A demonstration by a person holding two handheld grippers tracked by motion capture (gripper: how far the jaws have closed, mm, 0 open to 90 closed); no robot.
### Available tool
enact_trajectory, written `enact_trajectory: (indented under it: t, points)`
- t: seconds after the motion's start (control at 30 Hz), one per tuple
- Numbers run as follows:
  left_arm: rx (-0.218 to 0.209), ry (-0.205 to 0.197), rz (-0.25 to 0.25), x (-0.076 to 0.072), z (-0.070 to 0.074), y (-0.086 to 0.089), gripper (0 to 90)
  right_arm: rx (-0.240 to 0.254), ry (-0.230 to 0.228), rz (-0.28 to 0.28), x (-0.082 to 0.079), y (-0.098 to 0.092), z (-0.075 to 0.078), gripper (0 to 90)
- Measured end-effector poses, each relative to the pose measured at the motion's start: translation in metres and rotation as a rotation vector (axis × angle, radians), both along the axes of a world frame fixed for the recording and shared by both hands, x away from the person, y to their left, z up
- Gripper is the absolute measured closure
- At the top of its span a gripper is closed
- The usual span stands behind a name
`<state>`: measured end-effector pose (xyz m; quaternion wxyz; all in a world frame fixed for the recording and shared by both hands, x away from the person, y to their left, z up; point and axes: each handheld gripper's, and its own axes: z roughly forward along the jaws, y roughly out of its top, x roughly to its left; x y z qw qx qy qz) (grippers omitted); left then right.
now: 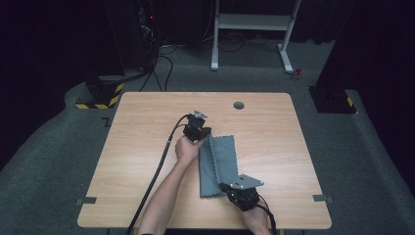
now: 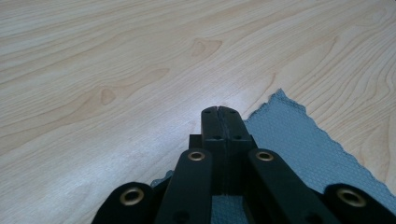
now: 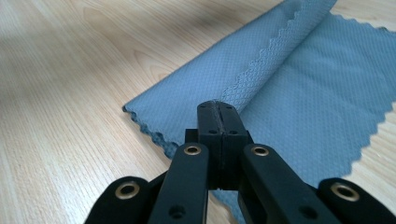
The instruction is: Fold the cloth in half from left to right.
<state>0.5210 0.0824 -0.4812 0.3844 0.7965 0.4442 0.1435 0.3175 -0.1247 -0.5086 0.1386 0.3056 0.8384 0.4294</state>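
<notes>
- Two grippers work one grey microfibre cloth [image 1: 219,164], lying half-folded mid-bench [image 1: 147,147].
- left gripper [image 2: 218,110]: jaws together at cloth's far end; whether they pinch fabric, cannot tell.
- right gripper [image 3: 217,104]: jaws together at near end, over the folded zigzag edge [image 3: 275,44]; pinch unclear.
- Risk: thin fabric slips from a shallow pinch, fold springs open.
- Risk: uneven pull skews edges.

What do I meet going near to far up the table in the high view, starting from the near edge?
Right tongs over the cloth's near end → grey cloth → left tongs at the cloth's far corner → round cable hole in the table.
</notes>
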Motion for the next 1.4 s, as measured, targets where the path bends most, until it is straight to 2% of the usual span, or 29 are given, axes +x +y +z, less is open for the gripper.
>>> enact_trajectory:
  t: [0.23,0.37,0.5,0.97,1.1,1.23,1.4]
  points:
    - [0.017,-0.007,-0.009,0.002,-0.001,-0.012,90.0,0.015,0.012,-0.031,0.001,-0.013,-0.002,90.0]
    - [0.027,-0.014,-0.022,0.003,0.001,-0.018,90.0,0.01,0.012,-0.042,0.0,-0.018,-0.003,90.0]
    - [0.01,-0.008,-0.026,0.002,0.0,-0.025,90.0,0.009,0.019,-0.049,-0.001,-0.021,-0.004,90.0]
    - [0.039,-0.009,-0.074,0.006,-0.004,-0.055,90.0,0.0,0.036,-0.085,-0.004,-0.041,-0.008,90.0]
    - [0.065,-0.006,-0.089,0.007,-0.007,-0.066,90.0,-0.004,0.042,-0.086,-0.005,-0.043,-0.009,90.0]
    - [0.067,-0.002,-0.088,0.009,-0.011,-0.071,90.0,-0.004,0.061,-0.093,-0.004,-0.044,-0.01,90.0]
    - [0.068,0.004,-0.087,0.01,-0.015,-0.075,90.0,-0.002,0.063,-0.095,-0.003,-0.046,-0.011,90.0]
